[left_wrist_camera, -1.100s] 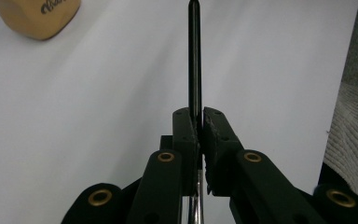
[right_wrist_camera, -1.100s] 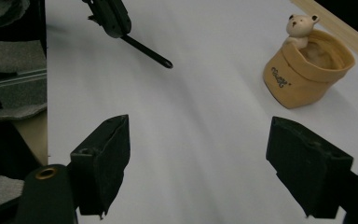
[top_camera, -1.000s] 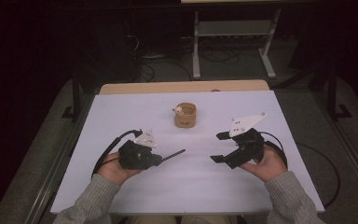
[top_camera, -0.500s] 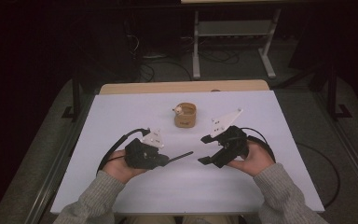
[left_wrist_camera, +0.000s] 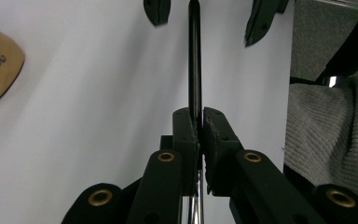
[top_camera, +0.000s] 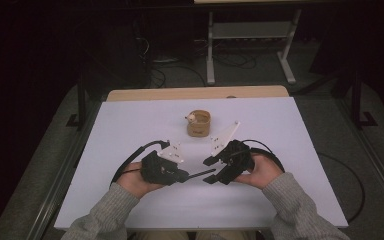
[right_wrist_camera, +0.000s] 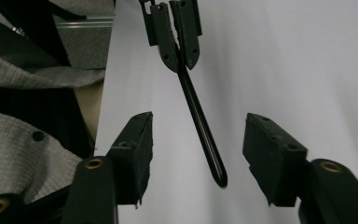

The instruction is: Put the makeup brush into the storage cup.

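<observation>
Here, nearest the camera in the high view, a person's two grey-sleeved forearms come in from the bottom edge over a white table (top_camera: 130, 130), each hand holding a black gripper. The left gripper (top_camera: 182, 175) lies where it was a second ago, its jaws clamped tight on a thin black rod (top_camera: 202, 174) that sticks out level toward the other hand; in the left gripper view the rod (left_wrist_camera: 195, 60) runs straight up from between the pressed pads. The right gripper (top_camera: 210, 170) has moved leftward across the table since the earlier frames, from well apart to just beside the left one, and its jaws have just been closing. In the right gripper view the rod's free tip (right_wrist_camera: 216, 172) now lies between the right gripper's two fingers (right_wrist_camera: 137, 144), which stand partly open on either side with clear gaps, touching nothing. The far end of the rod is seen there gripped by the left gripper (right_wrist_camera: 179, 51). Farther back, near the middle of the table, a small round tan cup (top_camera: 198, 123) stands unmoved, apart from both grippers. Beyond the table edge lies a dark floor with cables and a metal stand (top_camera: 250, 45).
</observation>
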Demonstrator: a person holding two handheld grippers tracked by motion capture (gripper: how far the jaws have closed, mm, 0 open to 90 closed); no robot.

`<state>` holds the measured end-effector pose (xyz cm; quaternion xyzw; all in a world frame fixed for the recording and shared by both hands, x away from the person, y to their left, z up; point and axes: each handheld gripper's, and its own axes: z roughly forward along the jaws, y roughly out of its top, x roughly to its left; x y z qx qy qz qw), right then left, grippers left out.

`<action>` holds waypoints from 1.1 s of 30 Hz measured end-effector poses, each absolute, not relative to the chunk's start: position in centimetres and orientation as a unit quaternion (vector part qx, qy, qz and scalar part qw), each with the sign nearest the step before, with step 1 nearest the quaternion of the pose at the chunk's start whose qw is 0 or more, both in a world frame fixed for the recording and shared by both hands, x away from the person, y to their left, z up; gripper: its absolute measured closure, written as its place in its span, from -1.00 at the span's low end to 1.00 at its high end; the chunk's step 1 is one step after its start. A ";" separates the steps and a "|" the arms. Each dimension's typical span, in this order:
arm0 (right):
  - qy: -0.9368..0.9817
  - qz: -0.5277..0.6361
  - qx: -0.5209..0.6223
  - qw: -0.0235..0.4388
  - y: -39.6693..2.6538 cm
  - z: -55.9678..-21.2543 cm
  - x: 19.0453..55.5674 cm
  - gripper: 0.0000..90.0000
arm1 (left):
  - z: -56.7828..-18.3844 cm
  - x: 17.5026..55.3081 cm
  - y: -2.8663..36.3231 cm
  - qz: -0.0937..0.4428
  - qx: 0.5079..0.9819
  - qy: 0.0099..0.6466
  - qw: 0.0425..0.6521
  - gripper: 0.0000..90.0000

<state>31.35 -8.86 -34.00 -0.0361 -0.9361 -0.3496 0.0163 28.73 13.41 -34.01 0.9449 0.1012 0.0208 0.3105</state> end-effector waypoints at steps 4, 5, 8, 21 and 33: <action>-0.938 -0.346 -0.019 0.025 -8.4 -34.3 31.2 0.11 | -34.2 28.6 13.0 0.017 0.947 0.091 0.308 0.87; -0.938 -0.345 -0.018 0.029 -8.3 -34.4 31.2 0.16 | -34.2 28.5 12.9 0.018 0.947 0.089 0.309 0.87; -0.939 -0.341 -0.008 0.038 -8.1 -34.6 31.2 0.32 | -34.2 28.4 12.7 0.011 0.946 0.084 0.312 0.87; -0.941 -0.332 0.004 0.061 -7.9 -35.3 31.1 0.60 | -34.2 28.3 12.5 -0.005 0.946 0.071 0.315 0.87; -0.943 -0.320 0.006 0.090 -7.7 -35.7 31.1 0.84 | -34.3 28.4 12.5 -0.026 0.946 0.068 0.315 0.80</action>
